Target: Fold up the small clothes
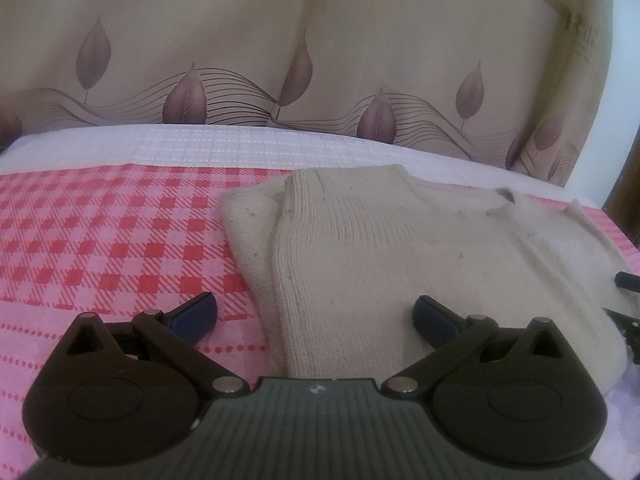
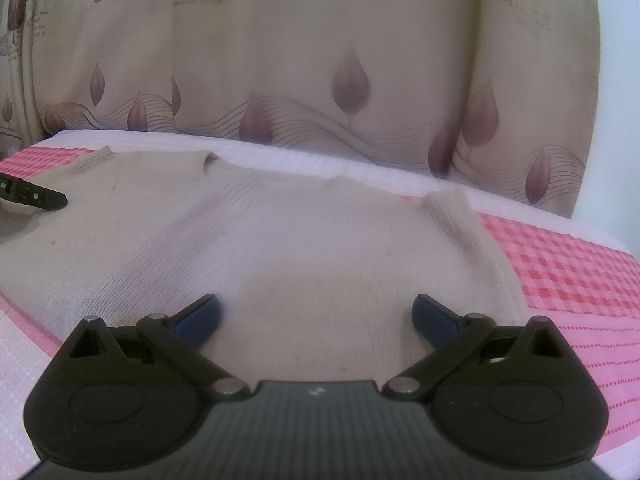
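A small cream knitted sweater lies flat on a red-and-pink checked cloth that covers the surface; whether this is a bed or a tabletop cannot be told. In the left wrist view one sleeve is folded over the body of the garment. In the right wrist view the neckline and the ribbed cuff of the other sleeve point toward the far edge.

The left gripper sits over the near left edge of the sweater with its blue-tipped jaws spread wide, gripping nothing. The right gripper sits over the near hem with its jaws equally wide, also empty.

Beyond the checked area, a white waffle-textured band runs along the far edge. Behind it hangs a beige curtain printed with purple-brown leaves and thin wavy lines. The curtain carries printed lettering near its top; it is too blurred to read.
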### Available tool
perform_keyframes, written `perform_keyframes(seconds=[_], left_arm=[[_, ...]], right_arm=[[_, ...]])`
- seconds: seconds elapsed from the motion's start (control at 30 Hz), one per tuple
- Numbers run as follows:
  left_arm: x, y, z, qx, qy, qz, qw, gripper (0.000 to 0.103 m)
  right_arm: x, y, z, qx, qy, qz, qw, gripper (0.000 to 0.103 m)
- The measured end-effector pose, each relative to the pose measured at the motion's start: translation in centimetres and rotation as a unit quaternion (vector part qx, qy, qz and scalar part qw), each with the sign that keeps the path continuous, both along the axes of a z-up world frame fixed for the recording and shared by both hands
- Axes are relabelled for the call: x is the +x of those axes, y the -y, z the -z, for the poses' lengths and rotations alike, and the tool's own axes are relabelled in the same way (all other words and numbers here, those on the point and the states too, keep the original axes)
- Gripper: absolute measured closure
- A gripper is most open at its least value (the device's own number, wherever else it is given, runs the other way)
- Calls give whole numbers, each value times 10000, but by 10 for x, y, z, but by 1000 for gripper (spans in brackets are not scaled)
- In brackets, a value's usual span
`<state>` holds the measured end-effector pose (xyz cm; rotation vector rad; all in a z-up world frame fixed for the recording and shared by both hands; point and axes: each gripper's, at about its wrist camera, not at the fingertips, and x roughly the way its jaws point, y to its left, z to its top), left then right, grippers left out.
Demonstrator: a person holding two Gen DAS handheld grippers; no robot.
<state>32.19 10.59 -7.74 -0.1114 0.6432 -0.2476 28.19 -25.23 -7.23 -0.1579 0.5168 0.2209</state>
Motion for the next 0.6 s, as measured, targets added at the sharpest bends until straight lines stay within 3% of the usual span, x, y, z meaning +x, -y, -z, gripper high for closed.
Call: perform_keyframes(seconds=[0.4,0.5,0.6], left_arm=[[-2,-1,0,-112,31,-65,9999,2],[-2,0,-1,-96,34,-12,9999,6],[0,1,-4,-142,25,172,9997,25]], right_arm=[[-1,0,-1,66,39,61,10000,0],[-1,0,-1,72,61,71,9999,0],[-2,0,-1,71,77,83,9999,0]])
